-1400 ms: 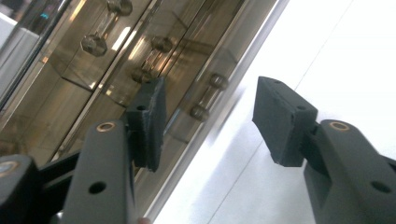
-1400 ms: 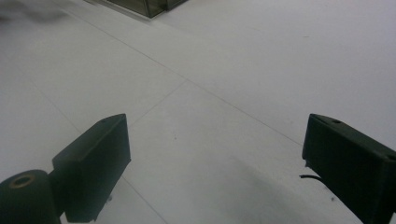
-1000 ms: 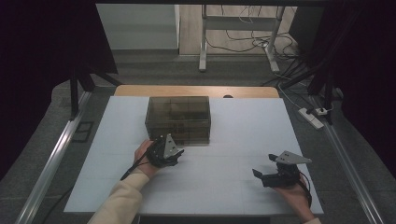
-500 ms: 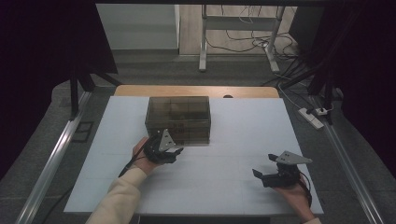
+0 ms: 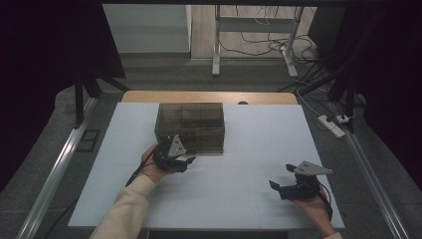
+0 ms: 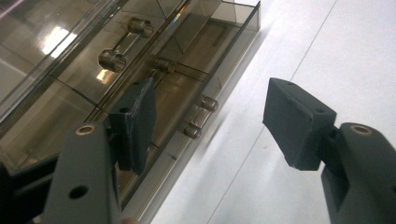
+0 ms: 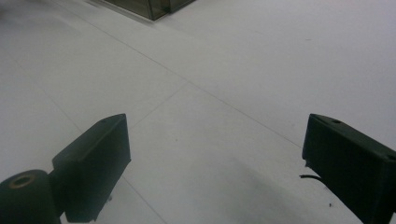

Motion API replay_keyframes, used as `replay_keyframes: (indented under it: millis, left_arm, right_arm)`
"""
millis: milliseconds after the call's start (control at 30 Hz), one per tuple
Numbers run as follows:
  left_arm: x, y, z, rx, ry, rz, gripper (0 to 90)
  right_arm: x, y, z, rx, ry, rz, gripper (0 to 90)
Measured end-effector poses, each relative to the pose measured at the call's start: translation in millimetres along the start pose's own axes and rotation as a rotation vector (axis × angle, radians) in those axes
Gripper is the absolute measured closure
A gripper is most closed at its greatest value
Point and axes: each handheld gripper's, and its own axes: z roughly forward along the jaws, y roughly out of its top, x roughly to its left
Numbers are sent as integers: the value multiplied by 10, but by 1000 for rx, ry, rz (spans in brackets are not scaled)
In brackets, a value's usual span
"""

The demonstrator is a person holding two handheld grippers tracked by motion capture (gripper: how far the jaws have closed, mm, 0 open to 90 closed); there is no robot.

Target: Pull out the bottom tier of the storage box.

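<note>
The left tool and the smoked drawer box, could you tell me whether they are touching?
Apart. In the left gripper view the left tool stands open before the drawer box, bare gap around both pads; no handle between them.

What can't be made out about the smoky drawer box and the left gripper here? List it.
- Drawer box contents: high view, tinted walls too dark and small.
- Its far end: left gripper view, cut off by the frame's top edge.
- Drawer handle contact: the left gripper jaws stand open by it; touching or apart, cannot tell.
- Left gripper's jaw tips: high view, hidden under its grey plate.

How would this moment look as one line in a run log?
left gripper: jaws just opening, empty, at drawer box front | right gripper: open, empty, over table
</note>
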Motion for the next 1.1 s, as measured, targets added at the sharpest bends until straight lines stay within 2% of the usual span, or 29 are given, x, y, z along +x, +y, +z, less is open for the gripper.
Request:
replay_keyframes:
  millis: [533,1100]
  left_arm:
    - [23,-13,167,74,-37,5,348]
    - [54,19,306,112,-42,19,348]
  right_arm:
    - [3,0,12,5,2,-3,74]
    - [3,3,18,13,1,-6,74]
